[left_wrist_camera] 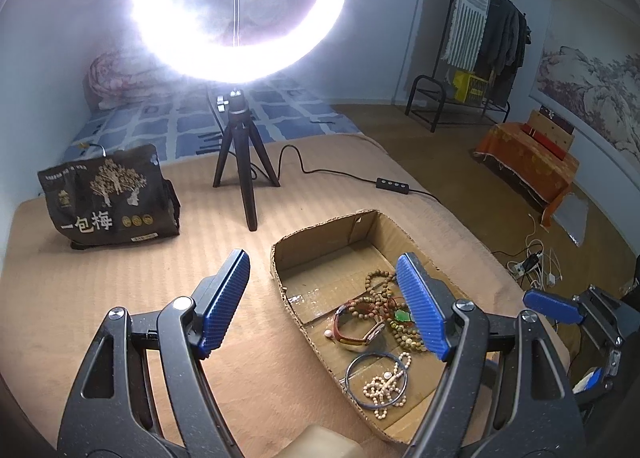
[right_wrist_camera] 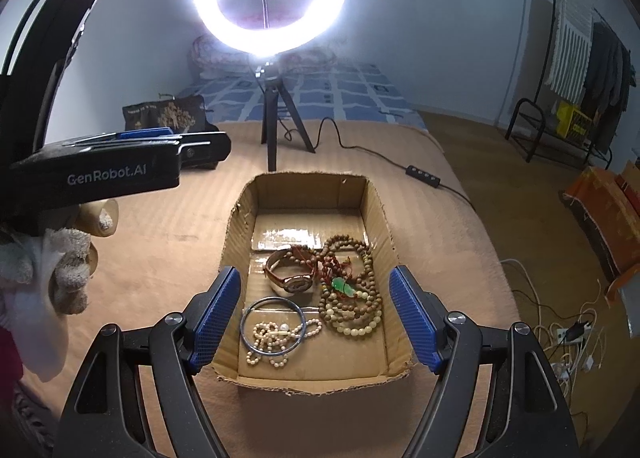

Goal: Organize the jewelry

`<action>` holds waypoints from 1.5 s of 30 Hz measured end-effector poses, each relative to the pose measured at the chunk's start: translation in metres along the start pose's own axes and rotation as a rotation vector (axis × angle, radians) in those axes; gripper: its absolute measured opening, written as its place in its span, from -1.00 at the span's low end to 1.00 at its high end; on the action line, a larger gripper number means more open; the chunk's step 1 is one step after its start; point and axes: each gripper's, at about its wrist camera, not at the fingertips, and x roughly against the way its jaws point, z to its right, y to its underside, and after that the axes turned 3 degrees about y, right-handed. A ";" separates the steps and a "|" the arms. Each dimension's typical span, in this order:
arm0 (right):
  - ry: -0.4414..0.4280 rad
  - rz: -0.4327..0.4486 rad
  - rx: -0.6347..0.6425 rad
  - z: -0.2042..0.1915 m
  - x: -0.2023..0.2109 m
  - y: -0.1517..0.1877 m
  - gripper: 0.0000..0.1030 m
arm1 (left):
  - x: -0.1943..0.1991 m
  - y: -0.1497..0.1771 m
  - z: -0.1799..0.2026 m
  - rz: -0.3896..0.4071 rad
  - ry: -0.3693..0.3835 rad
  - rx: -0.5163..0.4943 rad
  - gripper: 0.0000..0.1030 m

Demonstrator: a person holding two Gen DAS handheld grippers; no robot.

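Note:
An open cardboard box (right_wrist_camera: 372, 193) (left_wrist_camera: 320, 238) sits on the tan bed cover. It holds a brown-strapped watch (right_wrist_camera: 290, 276) (left_wrist_camera: 356, 332), wooden bead strands (right_wrist_camera: 356, 282) (left_wrist_camera: 378, 284) with a green pendant (right_wrist_camera: 343, 286) (left_wrist_camera: 402, 316), a blue bangle (right_wrist_camera: 273, 326) (left_wrist_camera: 376, 380) and a pearl strand (right_wrist_camera: 276, 338) (left_wrist_camera: 386, 378). My right gripper (right_wrist_camera: 314, 318) is open and empty, above the box's near end. My left gripper (left_wrist_camera: 320, 306) is open and empty, straddling the box's left wall; it also shows in the right wrist view (right_wrist_camera: 144, 135).
A ring light on a black tripod (left_wrist_camera: 240, 161) (right_wrist_camera: 276, 125) stands behind the box, its cable and switch (left_wrist_camera: 394, 183) trailing right. A dark printed bag (left_wrist_camera: 108, 197) sits at back left. The bed's right edge drops to a floor with cables (right_wrist_camera: 568, 338).

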 end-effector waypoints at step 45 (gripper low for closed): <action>0.112 0.190 -0.035 0.008 0.092 0.031 0.56 | 0.166 0.084 0.024 0.114 -0.063 -0.087 0.96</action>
